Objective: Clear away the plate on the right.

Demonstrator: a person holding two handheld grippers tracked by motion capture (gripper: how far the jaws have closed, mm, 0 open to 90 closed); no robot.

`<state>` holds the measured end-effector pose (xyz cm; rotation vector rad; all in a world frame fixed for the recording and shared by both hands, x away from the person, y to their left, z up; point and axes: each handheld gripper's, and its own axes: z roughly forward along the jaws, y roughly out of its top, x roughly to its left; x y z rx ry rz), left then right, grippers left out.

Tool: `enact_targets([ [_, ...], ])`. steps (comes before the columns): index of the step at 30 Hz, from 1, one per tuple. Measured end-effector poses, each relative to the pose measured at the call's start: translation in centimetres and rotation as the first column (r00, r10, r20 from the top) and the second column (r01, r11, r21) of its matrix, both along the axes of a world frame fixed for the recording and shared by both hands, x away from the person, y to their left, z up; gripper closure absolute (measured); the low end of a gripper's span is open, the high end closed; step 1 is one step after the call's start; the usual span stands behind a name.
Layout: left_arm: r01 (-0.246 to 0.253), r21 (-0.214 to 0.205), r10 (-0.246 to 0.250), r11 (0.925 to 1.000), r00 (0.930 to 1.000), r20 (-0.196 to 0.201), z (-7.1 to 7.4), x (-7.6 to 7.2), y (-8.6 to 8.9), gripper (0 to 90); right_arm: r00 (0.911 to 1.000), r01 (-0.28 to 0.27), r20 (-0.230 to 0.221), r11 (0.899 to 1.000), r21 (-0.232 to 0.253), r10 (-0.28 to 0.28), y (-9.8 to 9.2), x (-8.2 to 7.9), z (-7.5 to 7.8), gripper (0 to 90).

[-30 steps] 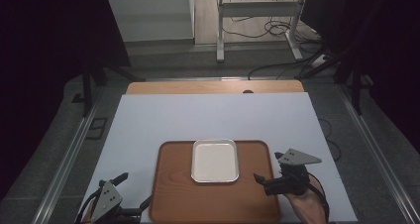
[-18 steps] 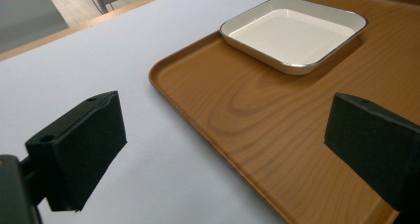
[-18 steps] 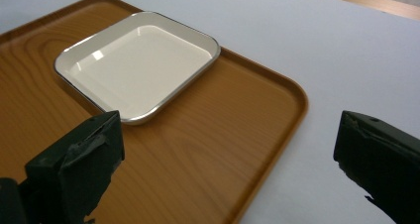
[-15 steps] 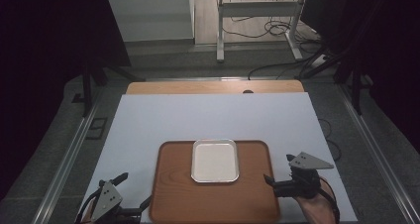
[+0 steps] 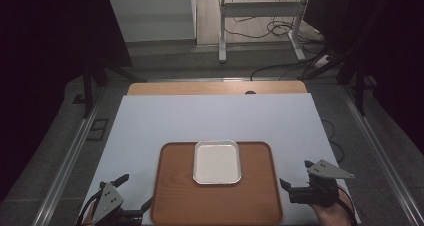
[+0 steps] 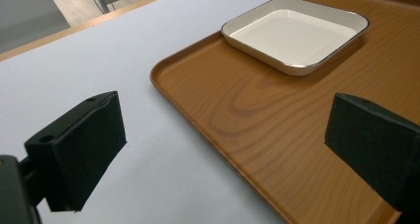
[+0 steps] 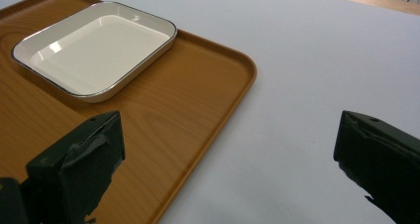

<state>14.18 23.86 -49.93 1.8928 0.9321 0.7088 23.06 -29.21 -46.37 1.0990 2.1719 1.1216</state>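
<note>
A wooden tray [image 5: 215, 201] lies at the near middle of the table, and a white rectangular dish [image 5: 217, 162] sits in its far half. The dish [image 6: 297, 33] and tray [image 6: 277, 125] appear ahead in the left gripper view, the dish [image 7: 96, 48] and tray [image 7: 188, 100] in the right gripper view. My left gripper [image 5: 131, 192] stands open at the tray's near left corner, nothing between its jaws. My right gripper [image 5: 297, 174] stands open just right of the tray's right edge, also holding nothing.
A pale sheet [image 5: 215, 121] covers the table, with a wooden strip [image 5: 215, 88] bare along the far edge. Beyond the table stand a metal frame [image 5: 260, 16] and cables on the floor. Rails run along both table sides.
My right gripper has drifted to the right and toward the near edge, off the tray's right side. The left gripper, tray and dish have stayed put.
</note>
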Motion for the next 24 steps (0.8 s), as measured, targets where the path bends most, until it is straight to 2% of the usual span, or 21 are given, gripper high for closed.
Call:
enact_targets([
  [6,-0.007,-0.007,0.007,1.0,1.0,0.001,0.0,0.0,0.0,1.5,1.0,0.007,0.002,0.999,0.031,-0.007,-0.8,-0.6,-0.2,0.0],
  [14,-0.018,-0.016,0.018,0.9997,0.9998,0.001,0.0,0.0,0.1,0.9,0.9999,0.011,0.003,0.999,0.047,-0.011,-1.5,-1.4,-0.6,0.0],
  [24,-0.027,-0.019,0.027,0.9994,0.9996,0.0,0.0,0.0,0.1,0.1,0.9997,0.015,-0.022,0.999,0.042,-0.014,-1.9,-1.5,-1.2,0.0],
])
